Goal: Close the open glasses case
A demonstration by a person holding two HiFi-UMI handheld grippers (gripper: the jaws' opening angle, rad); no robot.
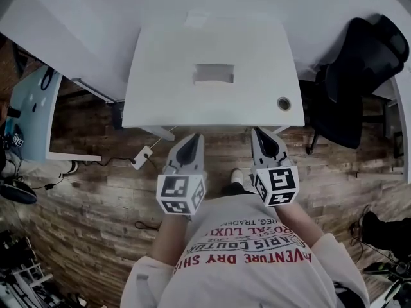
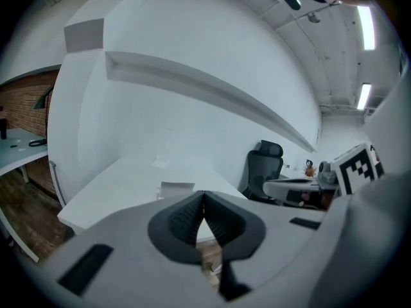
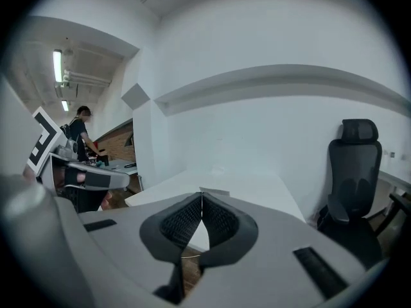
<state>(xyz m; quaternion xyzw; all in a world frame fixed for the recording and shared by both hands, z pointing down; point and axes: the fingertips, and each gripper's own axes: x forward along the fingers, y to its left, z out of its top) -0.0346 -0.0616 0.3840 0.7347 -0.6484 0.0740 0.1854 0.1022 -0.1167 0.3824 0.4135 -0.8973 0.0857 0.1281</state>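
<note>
The glasses case [image 1: 214,73] is a pale grey rectangle lying near the middle of the white table [image 1: 160,101]. It also shows small beyond the jaw tips in the left gripper view [image 2: 176,188] and the right gripper view [image 3: 216,192]. From here I cannot tell how its lid stands. My left gripper [image 1: 192,137] [image 2: 203,194] hangs short of the table's near edge, shut on nothing. My right gripper [image 1: 259,132] [image 3: 201,194] is beside it, also shut and empty. Both point toward the table, well apart from the case.
A small round thing [image 1: 284,103] sits at the table's near right corner, and a white slip [image 1: 196,19] lies at its far edge. A black office chair [image 1: 356,76] stands to the right. A white power strip [image 1: 142,157] lies on the wood floor. A person [image 3: 80,130] stands far left.
</note>
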